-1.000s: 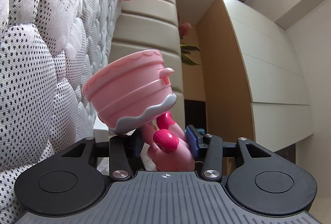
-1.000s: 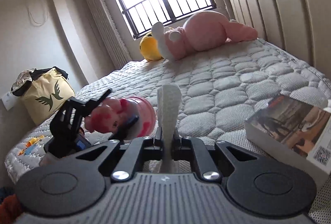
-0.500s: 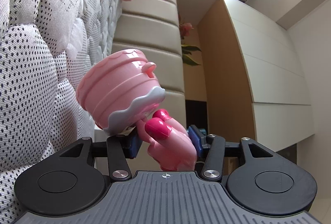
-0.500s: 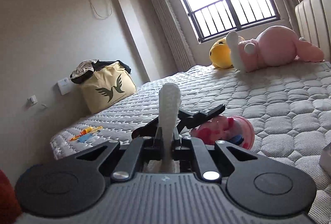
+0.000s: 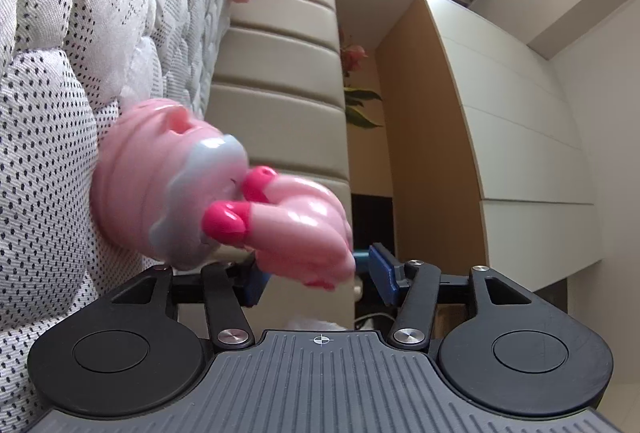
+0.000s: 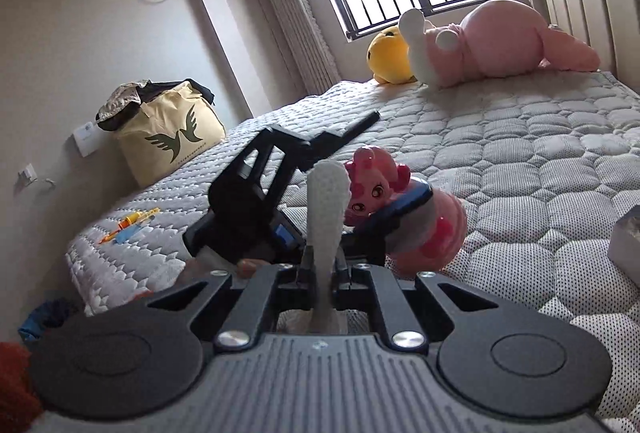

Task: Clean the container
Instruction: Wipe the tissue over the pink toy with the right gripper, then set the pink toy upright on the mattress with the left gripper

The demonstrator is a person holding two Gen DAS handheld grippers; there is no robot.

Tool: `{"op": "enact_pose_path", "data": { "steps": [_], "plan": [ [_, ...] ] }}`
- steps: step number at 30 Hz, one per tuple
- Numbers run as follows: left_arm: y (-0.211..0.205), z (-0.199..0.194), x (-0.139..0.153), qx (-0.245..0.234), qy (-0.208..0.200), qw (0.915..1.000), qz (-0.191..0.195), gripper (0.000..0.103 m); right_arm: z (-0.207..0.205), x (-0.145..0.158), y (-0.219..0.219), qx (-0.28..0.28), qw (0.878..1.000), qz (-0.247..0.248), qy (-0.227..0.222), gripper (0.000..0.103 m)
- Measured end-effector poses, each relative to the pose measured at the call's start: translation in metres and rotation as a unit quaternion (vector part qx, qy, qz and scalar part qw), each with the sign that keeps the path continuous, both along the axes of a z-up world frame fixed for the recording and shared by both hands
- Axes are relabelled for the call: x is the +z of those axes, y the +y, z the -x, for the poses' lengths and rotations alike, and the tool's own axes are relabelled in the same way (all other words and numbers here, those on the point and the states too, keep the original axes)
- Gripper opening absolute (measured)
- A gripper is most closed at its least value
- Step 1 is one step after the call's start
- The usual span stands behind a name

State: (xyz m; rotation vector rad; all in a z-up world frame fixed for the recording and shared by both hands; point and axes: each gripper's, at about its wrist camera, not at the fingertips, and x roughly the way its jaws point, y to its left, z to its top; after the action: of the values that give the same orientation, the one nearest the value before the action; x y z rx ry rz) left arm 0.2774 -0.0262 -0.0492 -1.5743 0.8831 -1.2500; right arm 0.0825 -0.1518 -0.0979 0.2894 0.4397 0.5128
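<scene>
**On the mattress: toy container loosely held, cloth ready**

Beside the mattress, my left gripper holds the pink container by its doll-shaped top. The cup body tips toward the quilting and appears to press against it. My blue pads stand apart: the left pad meets the doll, while the right pad shows a clear gap beside it. I judge this grip partial at best.

Risk one: the container slips or rolls from my left fingers onto the mattress. Cause: rounded, glossy plastic held on one side only, with motion blur suggesting it is turning.

Risk two: wiping pressure pushes the container out. Cause: my right gripper is clamped on an upright white cloth, and any stroke would load an unsecured toy.

Risk three: the two tools collide. Cause: from the right wrist view the cloth tip sits just beside the left gripper and the doll's face.

Pose: my left gripper lies rolled sideways, level with the mattress, fingers toward the headboard. My right gripper is upright, near the mattress, aimed at the container.
</scene>
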Motion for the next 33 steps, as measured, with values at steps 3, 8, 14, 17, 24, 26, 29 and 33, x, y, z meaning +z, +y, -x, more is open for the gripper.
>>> {"op": "enact_pose_path", "data": {
  "steps": [3,8,14,17,24,26,29,33],
  "plan": [
    [-0.001,0.0,0.0,-0.001,0.001,1.0,0.0,0.055,-0.005,-0.009,-0.003,-0.009,1.0,0.006,0.013,0.008],
    [-0.003,0.0,0.0,-0.003,0.0,0.9999,-0.014,0.055,-0.007,-0.019,-0.019,-0.036,0.999,0.0,0.024,0.008],
    [-0.005,-0.002,0.001,-0.003,0.016,0.9993,-0.034,0.055,-0.01,-0.027,-0.042,-0.072,0.997,-0.013,0.039,0.008],
    [-0.004,-0.002,0.004,0.005,0.04,0.9979,-0.052,0.06,-0.007,-0.033,-0.055,-0.087,0.995,-0.027,0.046,0.008],
    [0.007,0.005,0.006,0.047,0.193,0.979,-0.048,0.102,-0.002,-0.031,-0.074,-0.113,0.992,-0.041,0.029,0.008],
    [0.005,0.005,0.005,0.055,0.24,0.9678,-0.05,0.103,-0.002,-0.029,-0.075,-0.115,0.992,-0.039,0.026,0.008],
    [-0.004,-0.001,0.005,0.056,0.313,0.9455,-0.071,0.103,-0.003,-0.031,-0.076,-0.114,0.992,-0.042,0.029,0.008],
    [-0.017,-0.008,0.008,0.073,0.41,0.9013,-0.121,0.103,-0.001,-0.035,-0.076,-0.12,0.992,-0.031,0.03,0.011]
  ]
}}
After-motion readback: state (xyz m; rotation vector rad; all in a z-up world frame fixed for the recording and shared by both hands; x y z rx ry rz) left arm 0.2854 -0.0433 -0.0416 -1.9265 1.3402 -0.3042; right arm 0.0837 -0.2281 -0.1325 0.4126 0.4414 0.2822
